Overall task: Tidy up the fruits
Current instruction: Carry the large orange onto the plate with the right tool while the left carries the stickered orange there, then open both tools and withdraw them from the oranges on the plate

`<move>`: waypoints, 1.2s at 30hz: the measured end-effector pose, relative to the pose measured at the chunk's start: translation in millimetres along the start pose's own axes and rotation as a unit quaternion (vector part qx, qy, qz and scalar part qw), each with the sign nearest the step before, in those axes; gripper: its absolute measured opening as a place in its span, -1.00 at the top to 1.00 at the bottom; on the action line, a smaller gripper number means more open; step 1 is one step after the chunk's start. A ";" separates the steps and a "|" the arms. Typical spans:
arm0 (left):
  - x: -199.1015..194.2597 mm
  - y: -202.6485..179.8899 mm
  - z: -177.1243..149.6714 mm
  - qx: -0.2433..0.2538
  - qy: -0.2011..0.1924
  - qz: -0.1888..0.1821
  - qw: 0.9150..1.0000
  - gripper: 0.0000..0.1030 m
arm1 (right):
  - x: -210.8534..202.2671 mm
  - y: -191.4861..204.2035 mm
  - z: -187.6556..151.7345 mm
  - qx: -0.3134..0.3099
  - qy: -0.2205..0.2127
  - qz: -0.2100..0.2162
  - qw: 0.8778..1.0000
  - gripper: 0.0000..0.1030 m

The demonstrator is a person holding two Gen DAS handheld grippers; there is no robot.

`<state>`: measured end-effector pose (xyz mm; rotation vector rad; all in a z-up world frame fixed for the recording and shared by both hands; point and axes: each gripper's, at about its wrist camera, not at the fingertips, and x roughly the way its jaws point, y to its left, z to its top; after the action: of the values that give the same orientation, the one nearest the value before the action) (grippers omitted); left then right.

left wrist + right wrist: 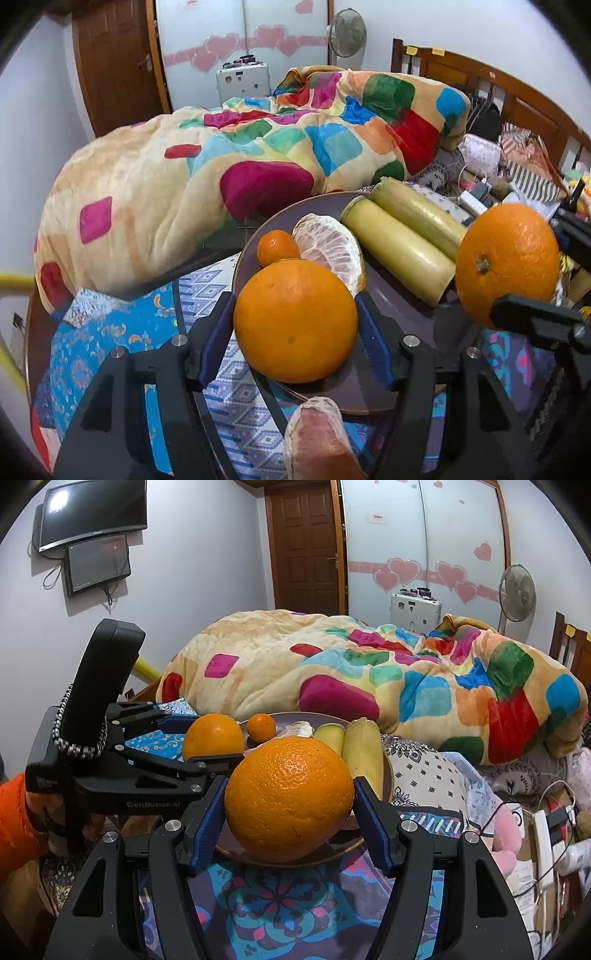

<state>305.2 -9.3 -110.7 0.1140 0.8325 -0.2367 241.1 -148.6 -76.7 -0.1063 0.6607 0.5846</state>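
A dark round plate (400, 334) holds a small mandarin (277, 246), a peeled citrus piece (330, 245) and two yellow-green cylinders (400, 258). A large orange (295, 321) rests on the plate's near rim between the blue pads of my left gripper (294, 297), which stands open, barely off the fruit. Another peeled piece (317, 439) lies off the plate, close under the camera. My right gripper (290, 780) is shut on a second large orange (289, 799), held above the near edge of the plate (334, 849). That orange (508, 262) shows at the right of the left wrist view.
A bed with a colourful blanket (369, 675) lies right behind the plate. Cables and power strips (546, 834) clutter the right. Patterned cloths (122, 332) cover the surface. A person's orange sleeve (14, 812) is at the left, behind the left gripper (210, 739).
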 end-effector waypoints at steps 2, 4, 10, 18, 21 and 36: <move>-8.1 3.5 1.4 -0.014 -0.011 -0.004 1.000 -0.40 | -0.3 -0.2 0.7 0.001 0.000 0.000 1.000 -0.23; -18.2 8.1 3.1 -0.021 -0.024 0.002 0.999 -0.40 | -0.6 -0.3 0.6 0.001 0.000 0.000 1.000 -0.23; -53.6 28.9 0.6 -0.039 -0.061 0.012 0.997 -0.47 | 2.4 5.9 2.5 -0.007 0.005 0.004 1.000 -0.23; -64.6 49.1 -20.4 -0.053 -0.058 0.024 0.997 -0.47 | 25.3 23.4 11.7 -0.026 0.024 0.012 0.999 -0.23; -63.5 54.0 -30.3 -0.060 -0.055 0.025 0.996 -0.47 | 37.9 29.2 12.3 -0.035 0.039 0.010 0.999 -0.23; -81.1 50.9 -53.7 -0.058 -0.055 0.039 0.996 -0.47 | 50.2 39.9 8.6 -0.048 0.080 -0.022 0.995 -0.26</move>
<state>226.9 63.5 -86.0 0.0253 0.7297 -0.1192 256.1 -89.0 -96.7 -0.2581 0.7830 0.5687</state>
